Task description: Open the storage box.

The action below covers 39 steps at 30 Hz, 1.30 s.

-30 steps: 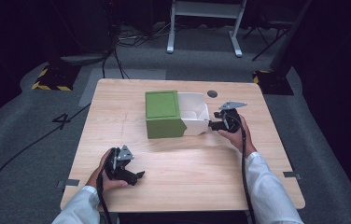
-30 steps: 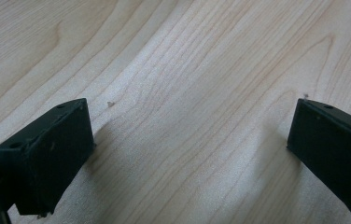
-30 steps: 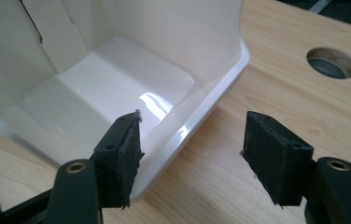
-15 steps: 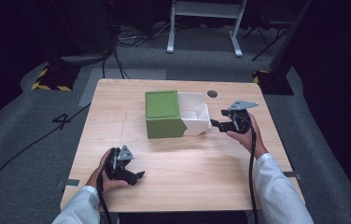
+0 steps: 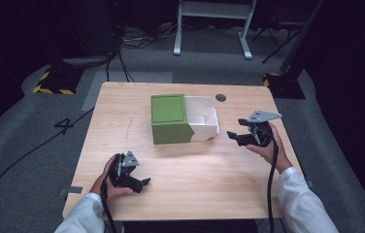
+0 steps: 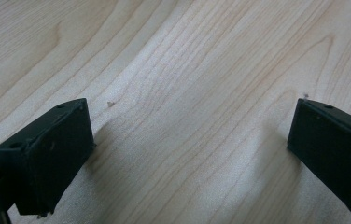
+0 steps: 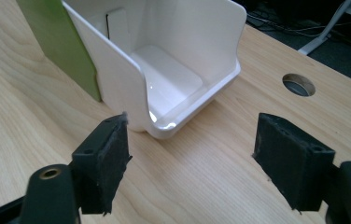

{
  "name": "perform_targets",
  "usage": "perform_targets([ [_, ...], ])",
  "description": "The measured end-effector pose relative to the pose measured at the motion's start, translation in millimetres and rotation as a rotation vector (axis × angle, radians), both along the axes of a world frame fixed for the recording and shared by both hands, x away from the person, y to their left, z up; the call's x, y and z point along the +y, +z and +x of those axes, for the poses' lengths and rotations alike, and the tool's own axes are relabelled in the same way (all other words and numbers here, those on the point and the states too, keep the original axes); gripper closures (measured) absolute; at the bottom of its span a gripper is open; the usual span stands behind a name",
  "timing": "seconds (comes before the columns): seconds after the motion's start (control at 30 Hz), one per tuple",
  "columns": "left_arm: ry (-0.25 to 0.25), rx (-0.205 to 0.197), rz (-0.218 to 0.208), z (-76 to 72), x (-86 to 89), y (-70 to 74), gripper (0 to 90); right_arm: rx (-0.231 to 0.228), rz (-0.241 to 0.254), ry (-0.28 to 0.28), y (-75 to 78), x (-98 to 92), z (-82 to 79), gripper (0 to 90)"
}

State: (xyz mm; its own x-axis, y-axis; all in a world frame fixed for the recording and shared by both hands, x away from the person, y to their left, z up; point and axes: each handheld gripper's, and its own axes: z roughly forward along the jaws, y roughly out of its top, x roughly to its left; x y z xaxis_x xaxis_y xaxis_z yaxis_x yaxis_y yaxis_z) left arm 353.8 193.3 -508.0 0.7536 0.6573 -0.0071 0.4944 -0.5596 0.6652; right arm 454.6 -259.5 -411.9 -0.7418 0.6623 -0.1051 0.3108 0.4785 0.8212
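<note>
Nearest the person, the left claw [image 5: 131, 178] rests low on the wooden surface [image 5: 122, 107] with its jaws spread wide and nothing between them; in the left gripper view they frame bare wood grain. It seems best left parked there, out of the way.

Farther out, the right claw [image 5: 241, 137] hangs just beside the white drawer [image 5: 204, 118], jaws wide and empty, apart from the drawer's rounded front lip [image 7: 164, 128]. The drawer stands pulled out of the green box [image 5: 170, 118] near the middle of the surface and looks empty (a cable hole [image 7: 298, 84] sits beyond it).

To work the drawer cleanly, I would square the jaws to the lip, take it centrally and move straight along the box's axis, so the light box does not skid or twist.
</note>
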Motion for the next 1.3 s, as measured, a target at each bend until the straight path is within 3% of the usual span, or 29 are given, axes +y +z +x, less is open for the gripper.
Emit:
perform_targets([
  [0.27, -0.001, -0.001, 0.0, 0.1, 0.0, 0.0, 0.5, 0.003, -0.038, 0.007, -3.4, -12.9, -15.7, 23.4],
  [0.47, -0.001, -0.002, 0.001, 0.1, 0.0, 0.0, 0.5, 0.009, -0.094, 0.021, -11.7, -20.1, -28.4, 21.2],
  [0.83, -0.002, -0.001, 0.0, 0.4, 0.1, 0.0, 0.4, 0.05, -0.173, 0.007, -41.6, -41.3, -53.3, 20.9],
  [1.3, -0.004, 0.0, -0.001, 0.6, 0.1, -0.1, 0.3, 0.1, -0.173, -0.013, -66.1, -71.7, -74.2, 20.3],
])
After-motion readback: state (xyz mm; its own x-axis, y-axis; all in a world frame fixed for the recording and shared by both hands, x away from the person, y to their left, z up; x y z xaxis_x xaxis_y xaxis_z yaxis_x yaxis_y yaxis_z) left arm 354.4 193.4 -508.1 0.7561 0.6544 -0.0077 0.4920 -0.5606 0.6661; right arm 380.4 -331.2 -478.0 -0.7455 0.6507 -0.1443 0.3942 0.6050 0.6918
